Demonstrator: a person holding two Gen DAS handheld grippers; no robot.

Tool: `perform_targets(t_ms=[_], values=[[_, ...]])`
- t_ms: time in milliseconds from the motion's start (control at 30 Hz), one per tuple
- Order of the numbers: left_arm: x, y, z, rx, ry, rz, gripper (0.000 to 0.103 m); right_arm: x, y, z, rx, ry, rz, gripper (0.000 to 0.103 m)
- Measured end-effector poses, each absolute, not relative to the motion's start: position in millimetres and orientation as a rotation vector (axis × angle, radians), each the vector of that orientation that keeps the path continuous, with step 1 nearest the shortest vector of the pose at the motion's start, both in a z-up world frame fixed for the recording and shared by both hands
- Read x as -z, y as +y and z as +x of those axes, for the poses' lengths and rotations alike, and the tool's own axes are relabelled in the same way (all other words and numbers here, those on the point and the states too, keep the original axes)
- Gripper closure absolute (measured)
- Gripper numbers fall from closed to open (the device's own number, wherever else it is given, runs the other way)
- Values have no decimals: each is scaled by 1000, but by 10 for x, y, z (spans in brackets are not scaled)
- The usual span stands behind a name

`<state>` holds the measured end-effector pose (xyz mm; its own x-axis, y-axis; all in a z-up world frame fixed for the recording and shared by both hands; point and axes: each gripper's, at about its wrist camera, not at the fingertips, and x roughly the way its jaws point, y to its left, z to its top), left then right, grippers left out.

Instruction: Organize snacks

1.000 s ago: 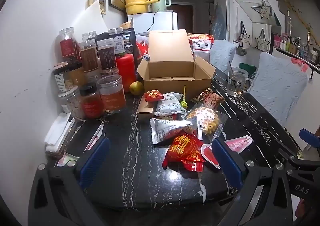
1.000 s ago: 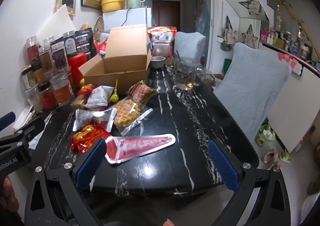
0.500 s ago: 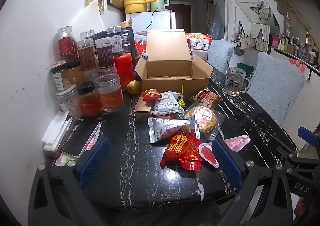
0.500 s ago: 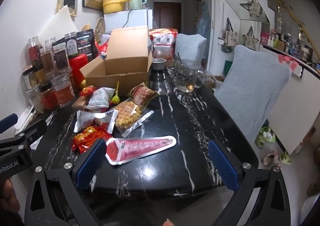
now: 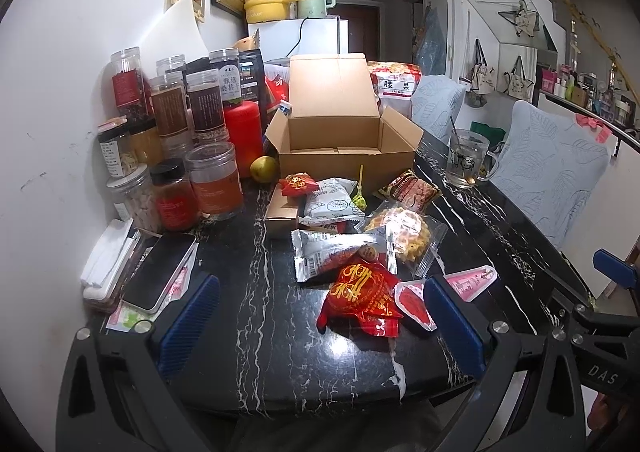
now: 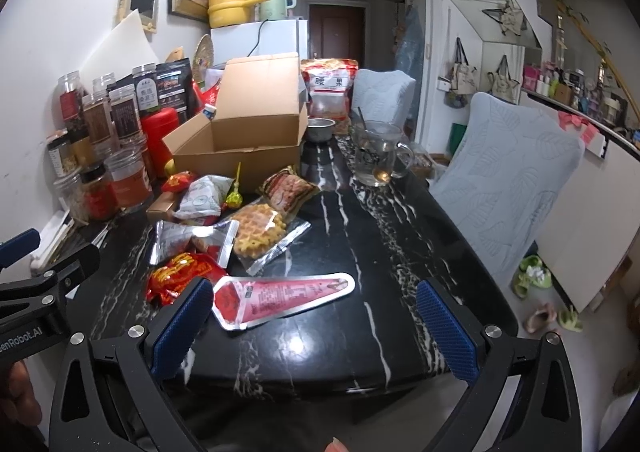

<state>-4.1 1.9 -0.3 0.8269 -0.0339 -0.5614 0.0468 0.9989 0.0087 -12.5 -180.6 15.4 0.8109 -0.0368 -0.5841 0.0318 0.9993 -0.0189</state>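
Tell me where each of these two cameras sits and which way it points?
Left wrist view: sits on the left hand-held gripper, looking forward over the black marble table at the open cardboard box and jars; its blue fingers show, plus the right hand-held gripper at the edge.
Right wrist view: sits on the right hand-held gripper, facing the same way from further right, by the covered chair; a fingertip shows below.
Both share the box, waffle packet and glass mug.
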Motion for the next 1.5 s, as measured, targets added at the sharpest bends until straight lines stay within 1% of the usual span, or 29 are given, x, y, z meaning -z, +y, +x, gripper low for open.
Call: perform_targets(t_ms=[1500], values=[[66, -30, -91, 54, 603, 13, 0, -138, -1777, -157, 25, 620, -11, 0]])
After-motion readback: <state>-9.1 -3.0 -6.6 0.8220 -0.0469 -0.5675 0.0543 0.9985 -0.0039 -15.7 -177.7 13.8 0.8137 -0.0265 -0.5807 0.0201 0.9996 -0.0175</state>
